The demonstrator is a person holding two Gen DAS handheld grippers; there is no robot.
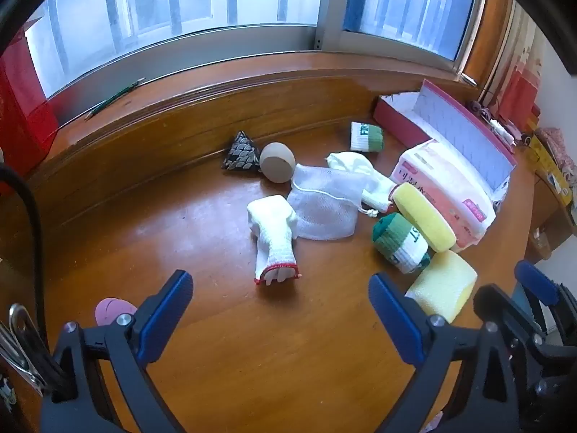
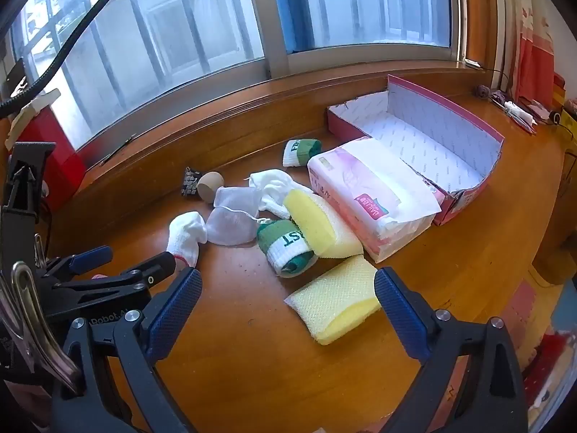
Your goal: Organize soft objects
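Surface: a wooden surface (image 1: 223, 368) is seen below a window (image 1: 180, 0).
Left gripper (image 1: 281, 299): jaws are spread, nothing held.
Right gripper (image 2: 288, 299): jaws are spread, nothing held.
Soft objects: glove (image 1: 272, 231), mesh bag (image 1: 324, 205), sock (image 1: 400, 241) and sponges (image 1: 423, 216) are clustered mid-frame.
Box (image 2: 432, 133): seen open at upper right, touched by a tissue pack (image 2: 375, 195).

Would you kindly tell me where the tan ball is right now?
The tan ball sits far back on the wooden table near the window ledge, left of centre in both views, between the black patterned pouch and the white mesh bag.
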